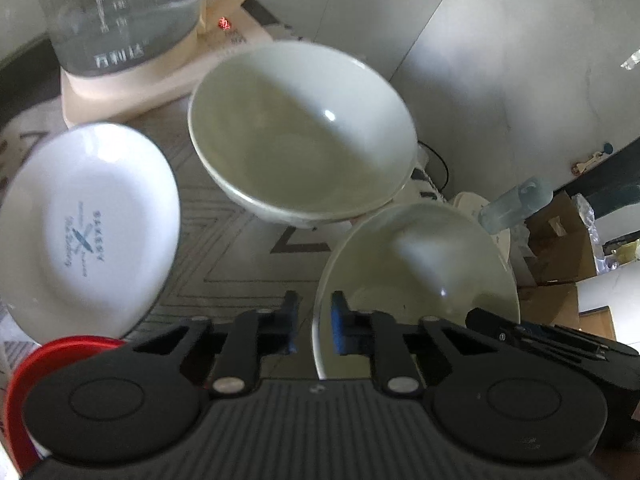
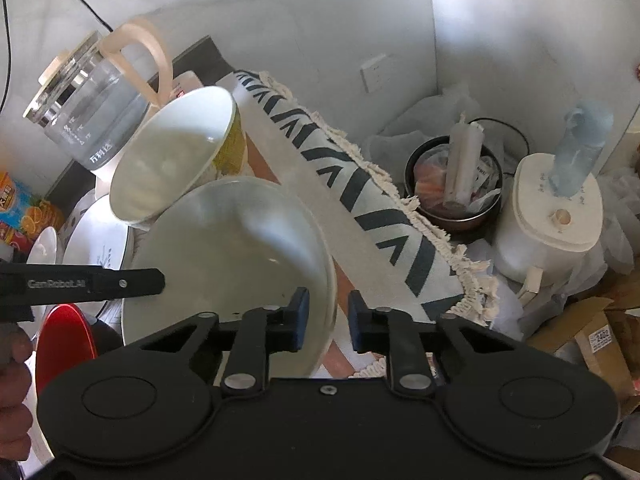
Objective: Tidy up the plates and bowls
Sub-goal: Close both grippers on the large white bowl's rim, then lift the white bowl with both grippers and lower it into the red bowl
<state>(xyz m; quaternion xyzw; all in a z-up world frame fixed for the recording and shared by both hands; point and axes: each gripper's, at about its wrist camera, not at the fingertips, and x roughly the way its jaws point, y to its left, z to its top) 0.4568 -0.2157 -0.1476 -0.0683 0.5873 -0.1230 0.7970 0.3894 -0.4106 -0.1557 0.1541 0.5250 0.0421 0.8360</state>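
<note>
White shallow bowl (image 1: pixel 416 280) – rim clamped by left claw (image 1: pixel 314 322) and right claw (image 2: pixel 329 322), both tilted steeply down; deeper bowl (image 1: pixel 300 132) just beyond, surface (image 1: pixel 240 256) bare between.

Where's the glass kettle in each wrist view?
Left wrist: glass kettle at top left, behind the upright bowl.
Right wrist: glass kettle at upper left, tilted in frame, behind the same bowl.
Shared landmark: the shallow pale dish nearest both grippers.
</note>
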